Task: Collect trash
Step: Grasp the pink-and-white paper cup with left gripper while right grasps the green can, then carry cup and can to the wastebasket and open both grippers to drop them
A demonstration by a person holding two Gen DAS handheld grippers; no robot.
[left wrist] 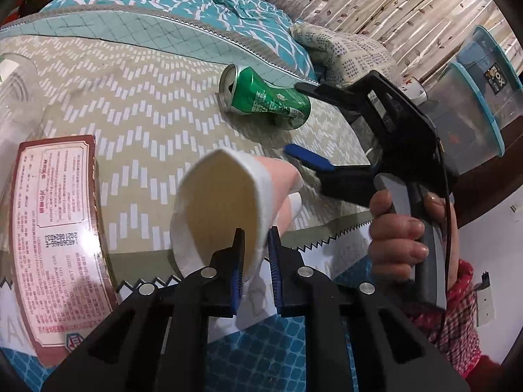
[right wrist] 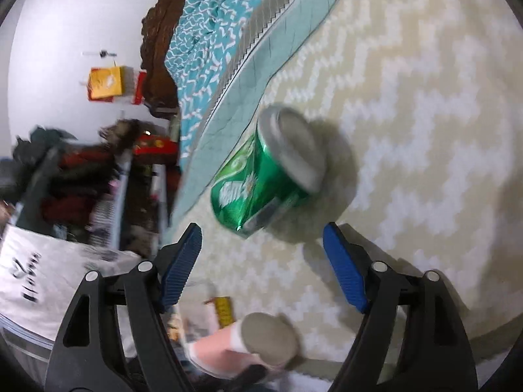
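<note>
A white and pink paper cup (left wrist: pixel 215 202) lies tilted at the near edge of the beige zigzag bed mat (left wrist: pixel 130 98), its mouth facing the left wrist camera. My left gripper (left wrist: pixel 256 232) is shut on the cup's rim, one finger inside and one outside. A dented green drink can (left wrist: pixel 264 98) lies on its side farther back on the mat. My right gripper (left wrist: pixel 294 117), held by a hand (left wrist: pixel 398 228), stands open just short of the can's base. In the right wrist view the can (right wrist: pixel 261 176) lies just beyond the open right gripper (right wrist: pixel 261 228), untouched, and the cup (right wrist: pixel 258 343) shows blurred below.
A cardboard box with a red-bordered label (left wrist: pixel 55 235) lies on the mat's near left. Clear plastic tubs with teal rims (left wrist: pixel 470 111) stand at the right beside a patterned pillow (left wrist: pixel 343 52). A teal quilt (left wrist: pixel 228 3) covers the bed's far side. Cluttered shelves (right wrist: pixel 81 179) stand beyond the bed.
</note>
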